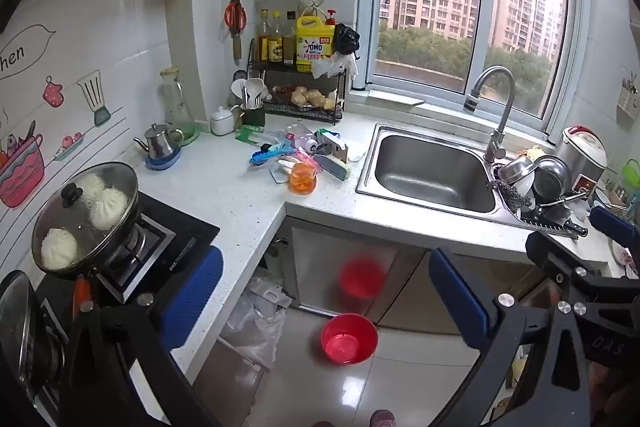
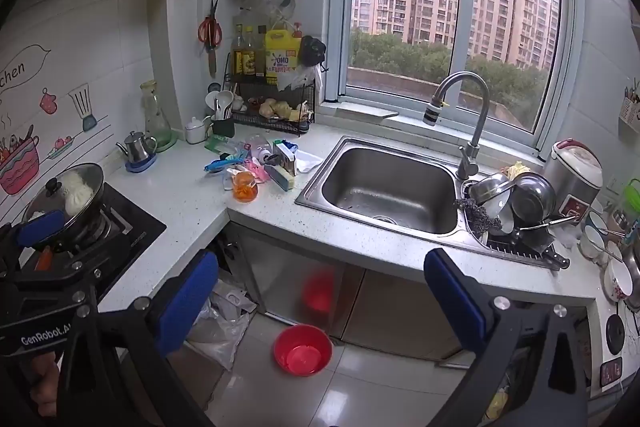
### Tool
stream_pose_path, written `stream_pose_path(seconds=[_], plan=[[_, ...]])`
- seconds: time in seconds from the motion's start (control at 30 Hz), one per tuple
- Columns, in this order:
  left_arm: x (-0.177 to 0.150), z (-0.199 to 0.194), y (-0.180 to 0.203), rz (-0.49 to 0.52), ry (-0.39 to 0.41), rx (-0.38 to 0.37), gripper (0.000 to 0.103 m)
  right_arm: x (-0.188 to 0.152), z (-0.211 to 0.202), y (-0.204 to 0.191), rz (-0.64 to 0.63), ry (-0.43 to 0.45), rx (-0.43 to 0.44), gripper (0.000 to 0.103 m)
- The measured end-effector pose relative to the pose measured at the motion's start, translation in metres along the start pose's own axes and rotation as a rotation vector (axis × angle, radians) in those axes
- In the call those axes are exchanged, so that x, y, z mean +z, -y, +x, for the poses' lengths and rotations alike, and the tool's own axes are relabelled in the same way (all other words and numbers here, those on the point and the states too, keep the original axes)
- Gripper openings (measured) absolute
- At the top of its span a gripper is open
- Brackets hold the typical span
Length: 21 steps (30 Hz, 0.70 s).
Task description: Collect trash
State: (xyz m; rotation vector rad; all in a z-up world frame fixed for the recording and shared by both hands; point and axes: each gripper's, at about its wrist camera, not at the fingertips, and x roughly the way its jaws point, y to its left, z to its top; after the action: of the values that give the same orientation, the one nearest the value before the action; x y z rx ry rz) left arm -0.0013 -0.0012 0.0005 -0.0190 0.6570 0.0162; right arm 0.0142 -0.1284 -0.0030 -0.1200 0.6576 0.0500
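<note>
Open left tool [image 1: 326,301] above red bucket [image 1: 349,338] – trash pile [image 1: 310,157] on counter [image 1: 224,195]

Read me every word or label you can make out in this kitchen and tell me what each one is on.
"OMO": yellow detergent jug on the rack.
"hen" in the left view, "chen" in the right: wall sticker, its start cut off.
"GenRobot.AI": left tool, seen in the right view.
"DAS": right tool, seen in the left view.
Too small or blurred: brown bottle labels, stove front print, rice cooker panel, trash wrappers.
</note>
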Motion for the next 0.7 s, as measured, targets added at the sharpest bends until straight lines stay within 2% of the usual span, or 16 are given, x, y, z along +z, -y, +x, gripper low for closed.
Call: stream_pose_path(seconds=[0.1, 0.13, 0.3, 0.7], plan=[[-0.001, -0.003, 0.004, 0.002, 0.013, 0.013, 0.102, 0.001, 0.0, 0.002, 0.005, 0.005, -0.004, 0.103], [-0.004, 0.004, 0.003, 0.002, -0.015, -0.005, 0.102, 0.001, 0.001, 0.003, 0.006, 0.006, -0.005, 0.103], [-0.001, 0.009, 0.0, -0.013, -0.029, -0.039, 0.102, -0.006, 0.002, -0.002, 0.009, 0.005, -0.014, 0.103], [0.001, 0.008, 0.0, -0.01, -0.029, -0.051, 0.102, -0.004, 0.005, 0.0, 0.011, -0.005, -0.011, 0.103]])
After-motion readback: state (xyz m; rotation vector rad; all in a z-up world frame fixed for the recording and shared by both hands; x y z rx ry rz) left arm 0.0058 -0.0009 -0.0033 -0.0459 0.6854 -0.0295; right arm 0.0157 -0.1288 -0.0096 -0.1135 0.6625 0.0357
